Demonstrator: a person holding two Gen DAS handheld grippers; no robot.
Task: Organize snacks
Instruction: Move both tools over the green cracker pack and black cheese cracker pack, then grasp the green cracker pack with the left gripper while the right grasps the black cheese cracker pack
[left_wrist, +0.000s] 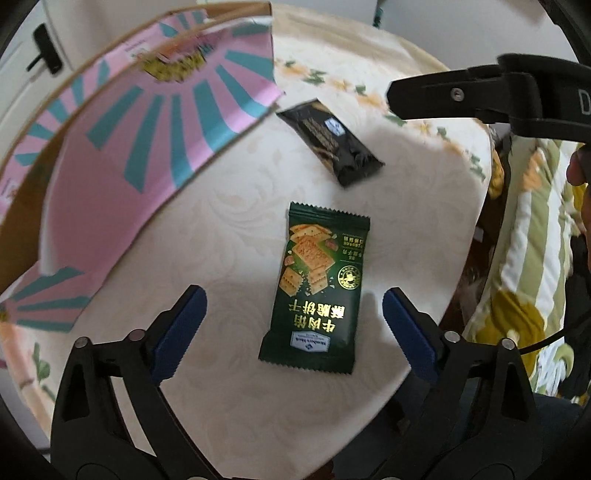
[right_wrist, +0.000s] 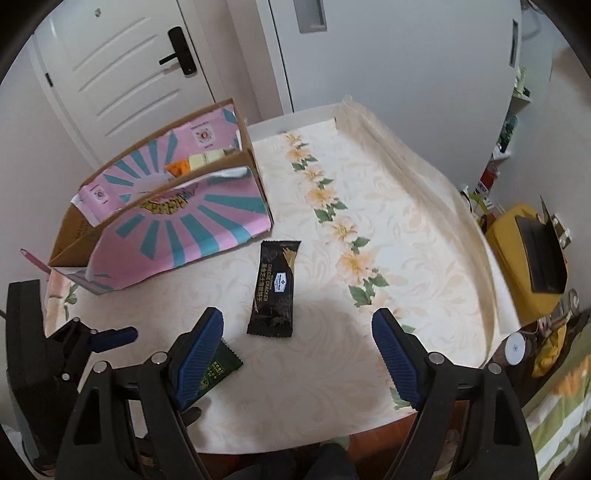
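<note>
The left claw (left_wrist: 293, 325) hangs wide apart over the green snack pack (left_wrist: 317, 288), gripping nothing. The right claw (right_wrist: 297, 354) is released too, near the black snack pack (right_wrist: 275, 288). Both packs lie flat on the table (right_wrist: 424, 258) beside the pink box (right_wrist: 177, 218); pads may slide off the thin wrappers, or the claws may bump.

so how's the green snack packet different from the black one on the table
The green packet is wider and shows square crackers in its picture; the black packet is narrower and reads "cheese cracker". The green one lies between the open left gripper fingers, the black one farther off, nearer the pink box. Both lie flat, sealed.
</note>
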